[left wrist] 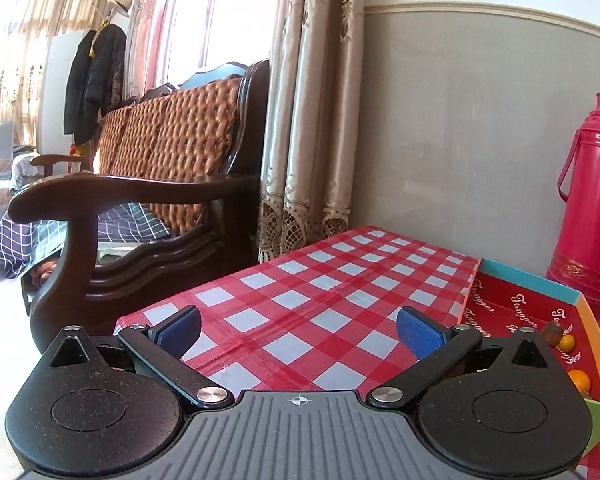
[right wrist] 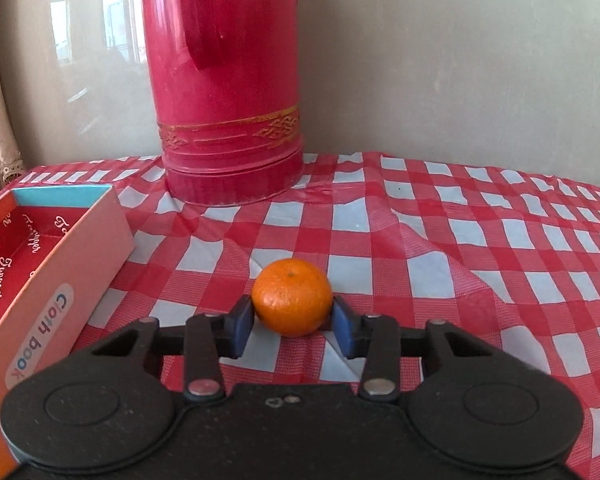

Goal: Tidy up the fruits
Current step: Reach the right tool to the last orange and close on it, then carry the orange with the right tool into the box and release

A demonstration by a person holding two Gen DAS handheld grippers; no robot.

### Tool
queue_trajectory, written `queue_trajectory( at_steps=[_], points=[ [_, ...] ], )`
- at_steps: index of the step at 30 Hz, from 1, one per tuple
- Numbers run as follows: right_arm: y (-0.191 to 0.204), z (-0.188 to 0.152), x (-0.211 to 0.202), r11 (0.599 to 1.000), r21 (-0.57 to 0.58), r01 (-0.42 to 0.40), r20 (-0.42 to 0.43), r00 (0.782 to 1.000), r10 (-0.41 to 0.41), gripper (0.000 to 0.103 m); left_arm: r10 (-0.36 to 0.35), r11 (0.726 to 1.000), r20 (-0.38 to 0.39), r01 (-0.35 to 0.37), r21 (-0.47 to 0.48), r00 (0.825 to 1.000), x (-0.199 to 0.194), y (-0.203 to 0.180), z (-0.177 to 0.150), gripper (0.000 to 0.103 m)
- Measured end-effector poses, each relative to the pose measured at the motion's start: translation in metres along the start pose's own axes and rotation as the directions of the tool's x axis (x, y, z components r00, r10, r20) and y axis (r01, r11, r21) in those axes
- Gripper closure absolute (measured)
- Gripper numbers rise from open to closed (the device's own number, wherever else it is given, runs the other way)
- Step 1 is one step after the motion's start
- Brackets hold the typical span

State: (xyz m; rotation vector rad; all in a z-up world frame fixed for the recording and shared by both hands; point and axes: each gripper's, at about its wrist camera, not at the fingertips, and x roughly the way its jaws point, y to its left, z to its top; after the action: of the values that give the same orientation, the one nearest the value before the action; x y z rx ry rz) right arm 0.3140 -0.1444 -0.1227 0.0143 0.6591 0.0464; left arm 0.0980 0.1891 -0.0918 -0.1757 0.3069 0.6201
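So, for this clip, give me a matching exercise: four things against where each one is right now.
Things:
1. orange
2. flask
3. box
4. left gripper

Places:
A. against the wall at the back of the table
B. open over bare checked cloth, nothing between its fingers
C. between the right gripper's blue fingers
D. left of the orange, lid off, red inside

Pairs: 1-C, 2-A, 3-D, 4-B

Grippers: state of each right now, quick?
Left gripper: open, nothing between its pads, over the checked tablecloth.
Right gripper: closed on the mandarin orange, pads against both sides.
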Motion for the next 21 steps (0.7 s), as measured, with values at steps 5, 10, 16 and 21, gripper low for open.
queue_trajectory(
  at_steps=[5, 10, 16, 21],
  points=[
    [0.012, -0.002, -0.013, 0.999, -0.032, -0.038, 0.048, 0.998, 0.040, 0.070, 0.002, 0.999, -0.015, -0.002, -0.047, 1.000, 0.002, 0.007, 0.001, 0.000],
    [0.034, 0.001, -0.034, 0.991, -0.090, -0.103, 0.108, 0.988, 0.112, 0.070, 0.007, 0.996, -0.019, -0.008, -0.085, 1.000, 0.003, 0.016, -0.001, 0.000],
    [0.066, 0.005, -0.058, 0.964, -0.162, -0.210, 0.149, 0.961, 0.234, 0.070, 0.012, 0.993, -0.040, -0.017, -0.118, 0.999, 0.007, 0.025, -0.002, 0.000],
    [0.099, 0.001, -0.070, 0.926, -0.240, -0.293, 0.128, 0.936, 0.329, 0.069, 0.015, 0.991, -0.045, -0.020, -0.131, 0.999, 0.008, 0.031, -0.003, 0.000]
  ],
)
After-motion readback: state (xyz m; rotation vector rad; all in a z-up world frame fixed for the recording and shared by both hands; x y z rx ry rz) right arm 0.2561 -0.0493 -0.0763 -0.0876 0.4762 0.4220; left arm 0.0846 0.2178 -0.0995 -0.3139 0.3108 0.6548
